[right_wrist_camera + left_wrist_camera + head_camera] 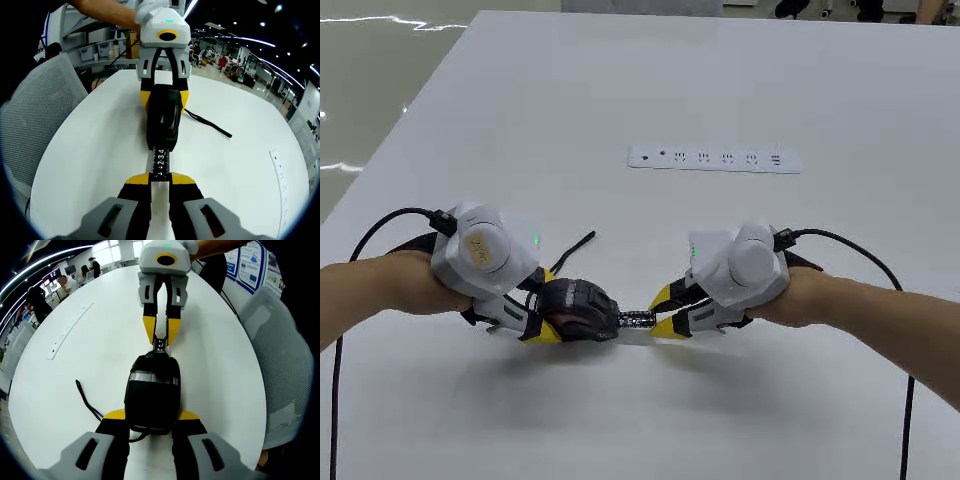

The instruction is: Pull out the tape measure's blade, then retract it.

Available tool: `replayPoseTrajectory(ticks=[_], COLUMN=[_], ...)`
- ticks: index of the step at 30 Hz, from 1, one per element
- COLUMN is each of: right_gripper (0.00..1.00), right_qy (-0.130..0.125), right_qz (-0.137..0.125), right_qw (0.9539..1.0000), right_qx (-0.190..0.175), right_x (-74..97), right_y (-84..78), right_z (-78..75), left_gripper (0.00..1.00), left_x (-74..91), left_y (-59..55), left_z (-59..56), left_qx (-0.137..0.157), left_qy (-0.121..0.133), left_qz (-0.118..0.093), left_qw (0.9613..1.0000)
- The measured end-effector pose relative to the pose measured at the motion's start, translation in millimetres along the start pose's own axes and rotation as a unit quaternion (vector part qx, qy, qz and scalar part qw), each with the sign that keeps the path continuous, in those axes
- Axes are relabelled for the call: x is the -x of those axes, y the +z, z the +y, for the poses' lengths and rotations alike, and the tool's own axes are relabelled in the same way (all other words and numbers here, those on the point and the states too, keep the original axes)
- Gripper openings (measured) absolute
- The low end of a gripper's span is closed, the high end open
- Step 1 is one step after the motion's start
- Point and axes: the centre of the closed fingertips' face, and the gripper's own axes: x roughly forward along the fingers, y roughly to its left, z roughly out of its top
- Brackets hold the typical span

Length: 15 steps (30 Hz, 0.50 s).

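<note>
- While the left gripper (543,306) clamps the tape measure (582,310) by its black case at the near middle of the white table (720,80), the right gripper (662,313) pinches the blade (637,319) by its end, jaws narrowed onto it.
- A short run of blade bridges the two grippers, which face each other closely. Its first printed numbers read clearly in the right gripper view.
- Judging by that short run, the pull-out step is barely begun.
- The next move likely calls for the right gripper to draw rightward, straight along the blade's line, while the left keeps the case from twisting or sliding.
- A black strap (572,252) trails loose on the far side of the case, and a power strip (713,158) lies well apart, farther off.
</note>
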Motion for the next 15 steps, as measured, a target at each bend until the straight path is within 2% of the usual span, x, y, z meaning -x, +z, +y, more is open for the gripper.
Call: replayPoseTrajectory(ticks=[15], right_gripper=[0.11], right_qy=[0.000], right_qz=[0.000], right_qw=[1.0000], right_qx=[0.003], right_x=[5.5], right_y=[1.2], right_z=[5.0], left_gripper=[0.27], left_x=[-0.5], left_y=[-1.5], left_z=[0.5], left_qx=[0.001], left_qy=[0.001], left_qz=[0.001], left_qw=[1.0000])
